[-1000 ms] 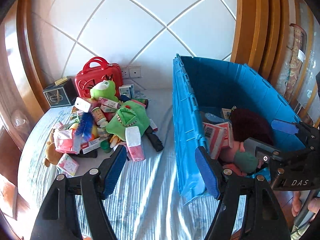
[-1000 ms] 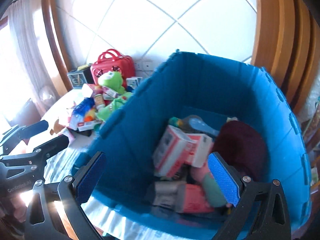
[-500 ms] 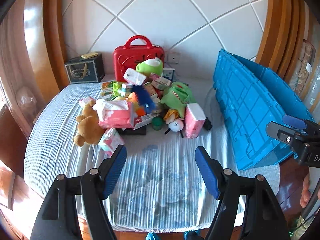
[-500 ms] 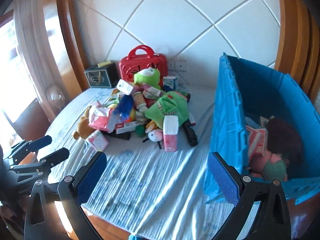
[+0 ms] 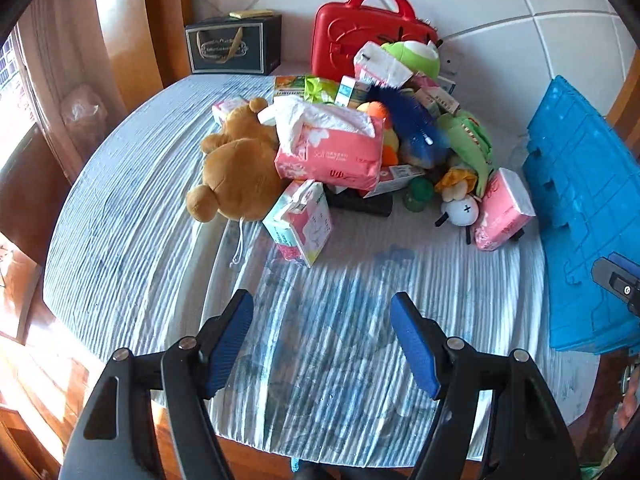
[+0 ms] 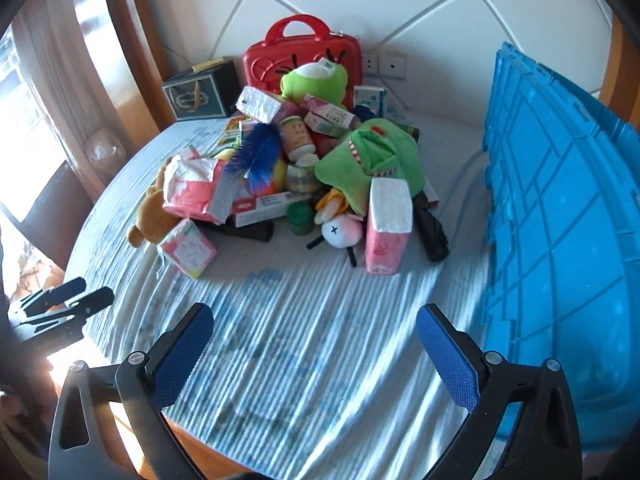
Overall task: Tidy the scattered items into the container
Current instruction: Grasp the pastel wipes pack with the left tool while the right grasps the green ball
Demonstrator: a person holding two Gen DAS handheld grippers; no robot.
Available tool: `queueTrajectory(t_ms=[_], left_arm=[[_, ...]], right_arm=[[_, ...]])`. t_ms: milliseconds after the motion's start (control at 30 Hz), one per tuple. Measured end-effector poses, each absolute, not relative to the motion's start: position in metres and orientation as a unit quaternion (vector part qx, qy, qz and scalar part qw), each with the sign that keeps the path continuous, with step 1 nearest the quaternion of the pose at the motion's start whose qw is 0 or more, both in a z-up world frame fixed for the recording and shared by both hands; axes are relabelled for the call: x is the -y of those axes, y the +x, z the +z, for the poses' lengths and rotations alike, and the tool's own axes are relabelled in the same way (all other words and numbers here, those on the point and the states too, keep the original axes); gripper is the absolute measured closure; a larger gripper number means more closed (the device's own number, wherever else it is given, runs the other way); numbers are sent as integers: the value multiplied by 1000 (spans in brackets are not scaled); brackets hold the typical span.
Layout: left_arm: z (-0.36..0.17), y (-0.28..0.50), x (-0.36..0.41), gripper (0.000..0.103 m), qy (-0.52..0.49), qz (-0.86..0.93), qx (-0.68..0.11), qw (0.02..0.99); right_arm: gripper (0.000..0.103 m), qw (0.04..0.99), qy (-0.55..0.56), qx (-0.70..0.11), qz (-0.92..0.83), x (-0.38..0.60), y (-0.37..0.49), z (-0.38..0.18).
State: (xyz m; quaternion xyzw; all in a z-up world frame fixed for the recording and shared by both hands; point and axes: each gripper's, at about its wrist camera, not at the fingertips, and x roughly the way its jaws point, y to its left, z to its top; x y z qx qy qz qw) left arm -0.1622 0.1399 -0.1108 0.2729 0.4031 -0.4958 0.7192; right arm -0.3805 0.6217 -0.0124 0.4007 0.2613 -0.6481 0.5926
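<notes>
Left wrist view: the left gripper (image 5: 322, 344) hangs wide and empty over the striped cloth (image 5: 132, 248), the toy pile (image 5: 360, 148) ahead, blue container (image 5: 580, 208) at right. Right wrist view: the right gripper (image 6: 314, 354) gapes wide, nothing held; pile (image 6: 304, 176) beyond, container wall (image 6: 560, 216) just beside.

Left hand-held gripper (image 5: 322, 344) and right hand-held gripper (image 6: 316, 356), both wide apart, empty, angled downward

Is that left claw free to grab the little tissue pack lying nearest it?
Probably yes: the left claw is open and empty, and only bare striped cloth lies between it and the small tissue pack.
</notes>
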Motion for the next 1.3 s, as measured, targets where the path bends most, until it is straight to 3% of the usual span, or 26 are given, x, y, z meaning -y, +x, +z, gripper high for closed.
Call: queueTrajectory(t_ms=[333,900,967,1067,1300], left_arm=[[-174,-123,-79,33,308,-467,-440,702],[-247,-101,-3,33,368,-506,-423,655],[-247,-105,1,33,372,-509,-409,659],[-245,-113,6,37,379,-517,-383,666],[-243,-118,18,39,373,-528,-375,664]], right_arm=[[0,572,461,-320,-598,-571,-391,-97],[1,562,493,-288,-598,-494,-362,-156],[10,568,480,-287,-604,-483,-356,-156],[40,575,472,-286,-605,-463,-351,-158],[40,566,459,-288,-621,-421,-350,-178]])
